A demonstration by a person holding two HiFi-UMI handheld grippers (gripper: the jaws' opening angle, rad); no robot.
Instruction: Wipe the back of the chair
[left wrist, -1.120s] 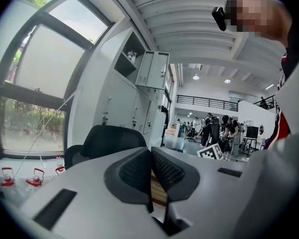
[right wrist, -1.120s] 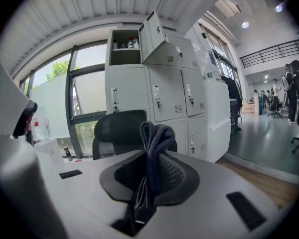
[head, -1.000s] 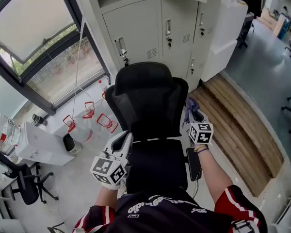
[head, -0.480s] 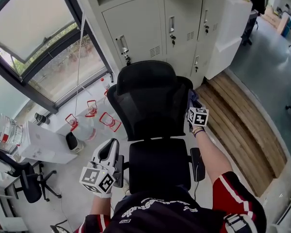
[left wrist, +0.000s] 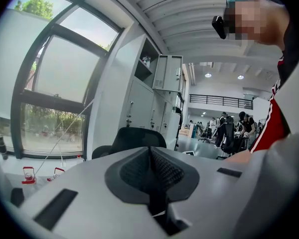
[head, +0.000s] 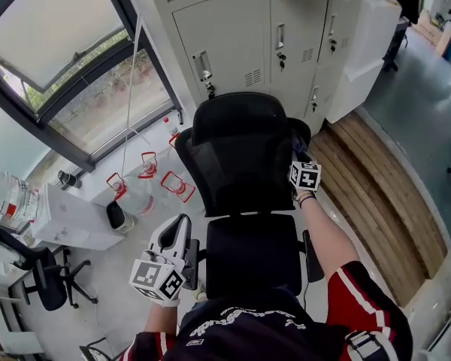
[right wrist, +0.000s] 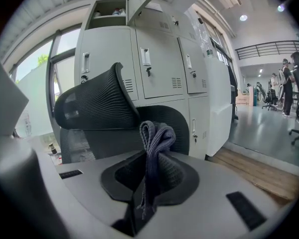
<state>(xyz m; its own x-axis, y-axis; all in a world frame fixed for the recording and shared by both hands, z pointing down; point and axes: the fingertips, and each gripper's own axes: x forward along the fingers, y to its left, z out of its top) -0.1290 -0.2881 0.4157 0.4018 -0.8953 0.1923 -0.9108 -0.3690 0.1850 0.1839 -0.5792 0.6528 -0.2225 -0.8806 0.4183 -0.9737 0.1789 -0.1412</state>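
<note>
The right gripper [right wrist: 148, 185] has its jaws clenched on a folded grey cloth [right wrist: 157, 138], which stands up between them. In the head view it sits at the right edge of the chair [head: 240, 156] back, centre of the frame. The left gripper [left wrist: 152, 176] has its jaws pressed together with nothing between them, and it is low at lower left, beside the seat [head: 252, 250]. Grey lockers [head: 286, 28] fill the top, and a window [head: 52, 51] the upper left.
</note>
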